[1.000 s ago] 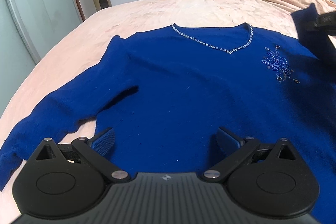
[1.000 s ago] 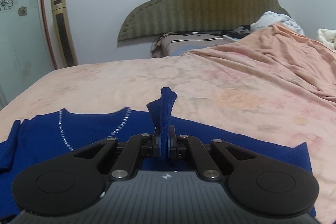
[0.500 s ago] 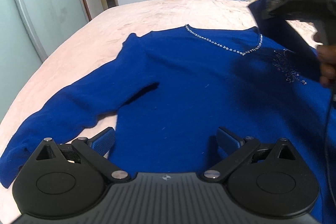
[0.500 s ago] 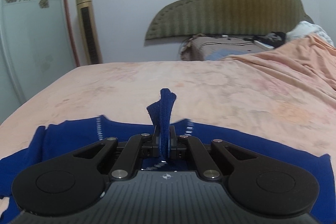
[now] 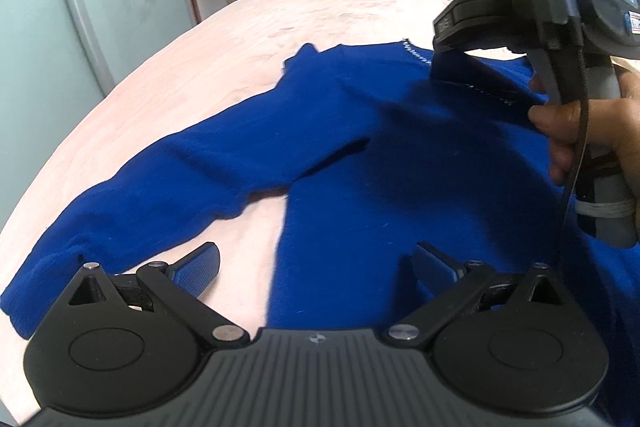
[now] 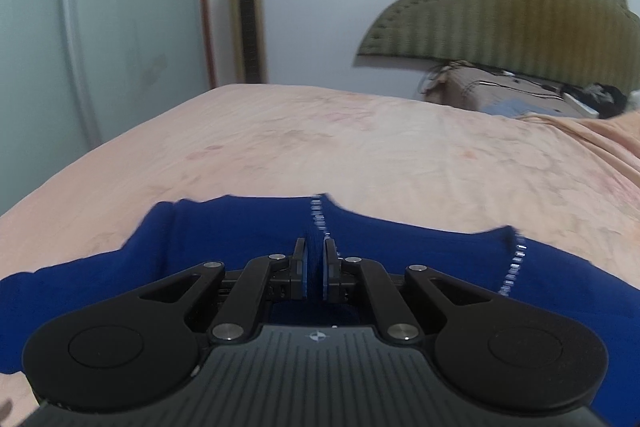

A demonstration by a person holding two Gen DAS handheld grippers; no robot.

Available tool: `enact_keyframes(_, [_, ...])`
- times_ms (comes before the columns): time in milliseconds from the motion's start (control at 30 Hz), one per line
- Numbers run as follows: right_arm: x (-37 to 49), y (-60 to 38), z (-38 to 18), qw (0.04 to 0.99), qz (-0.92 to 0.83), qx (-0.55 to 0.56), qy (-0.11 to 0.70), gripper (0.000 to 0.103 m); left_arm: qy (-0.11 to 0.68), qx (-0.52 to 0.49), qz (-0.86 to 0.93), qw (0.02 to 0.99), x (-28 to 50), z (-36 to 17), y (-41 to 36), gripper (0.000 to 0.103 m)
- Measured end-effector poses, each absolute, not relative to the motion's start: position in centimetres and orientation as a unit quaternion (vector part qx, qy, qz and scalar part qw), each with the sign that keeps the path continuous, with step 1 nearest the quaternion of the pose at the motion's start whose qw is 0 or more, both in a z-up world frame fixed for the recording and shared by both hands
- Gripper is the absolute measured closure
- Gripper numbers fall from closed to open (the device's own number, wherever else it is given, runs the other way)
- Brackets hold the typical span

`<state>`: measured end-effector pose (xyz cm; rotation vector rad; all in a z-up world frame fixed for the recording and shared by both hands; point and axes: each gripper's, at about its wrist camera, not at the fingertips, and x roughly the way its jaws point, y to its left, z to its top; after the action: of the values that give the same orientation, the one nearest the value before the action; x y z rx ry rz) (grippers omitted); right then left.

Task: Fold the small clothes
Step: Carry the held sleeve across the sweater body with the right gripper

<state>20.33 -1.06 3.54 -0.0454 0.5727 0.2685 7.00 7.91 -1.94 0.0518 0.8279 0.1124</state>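
Observation:
A royal-blue sweater (image 5: 360, 187) lies flat on the peach bed (image 5: 240, 47), its left sleeve stretched toward the near left corner. My left gripper (image 5: 316, 263) is open low over the sweater's lower left side, one pad over bare sheet and the other over the body. My right gripper (image 5: 438, 43), held by a person's hand (image 5: 580, 131), is shut on a fold of the sweater's cloth and hangs over the beaded neckline (image 5: 412, 49). In the right wrist view the pads of my right gripper (image 6: 314, 259) pinch blue cloth above the sweater (image 6: 240, 239) and the neckline beads (image 6: 514, 267).
A green padded headboard (image 6: 520, 7) with a pillow and clutter (image 6: 500, 95) stands at the bed's far end. A gold tower fan (image 6: 246, 11) and a pale wardrobe door (image 5: 80, 7) stand beyond the left edge. A rumpled peach blanket (image 6: 600, 135) lies at right.
My right gripper has carried the pinched blue cloth leftward across the sweater to the neckline, and the tuft above its pads no longer shows. My left gripper drifted sideways a little, still open.

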Motion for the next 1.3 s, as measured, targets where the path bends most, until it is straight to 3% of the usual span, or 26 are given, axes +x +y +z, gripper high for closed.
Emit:
enact_keyframes(100, [20.1,0.4,3.5,0.948,0.149,-0.029,0.28,0.096,0.405,0.02,0.059,0.912,7.0,-2.1,8.4,0.0])
enact_keyframes(200, [19.9,1.4,3.5,0.946,0.162,-0.041,0.276,0.103,0.406,0.018,0.06,0.912,6.9,-2.2,8.7,0.0])
enact_keyframes(600, [19.6,5.0,5.4,0.943,0.215,-0.045,0.249,0.103,0.407,0.017,0.064,0.911,6.9,-2.2,9.0,0.0])
enact_keyframes(633, [19.8,4.9,5.5,0.939,0.228,-0.03,0.256,0.095,0.408,0.015,0.065,0.911,6.9,-2.1,9.1,0.0])
enact_keyframes(667, [20.0,4.5,5.5,0.934,0.237,-0.014,0.266,0.095,0.407,0.014,0.066,0.911,6.8,-2.1,9.3,0.0])
enact_keyframes(733, [19.7,3.2,5.6,0.934,0.233,0.004,0.27,0.069,0.405,0.013,0.068,0.912,6.6,-1.8,9.7,0.0])
enact_keyframes(833, [18.9,0.1,5.4,0.944,0.195,-0.004,0.264,0.053,0.4,0.011,0.08,0.913,6.5,-1.8,10.3,0.0])
enact_keyframes(1033, [16.6,-2.8,3.4,0.931,0.204,-0.092,0.287,0.053,0.406,-0.012,0.075,0.911,7.0,-2.0,10.7,0.0])
enact_keyframes(1300, [17.6,-1.0,1.1,0.917,0.199,-0.13,0.32,0.054,0.403,0.001,0.081,0.912,6.9,-2.0,11.0,0.0])
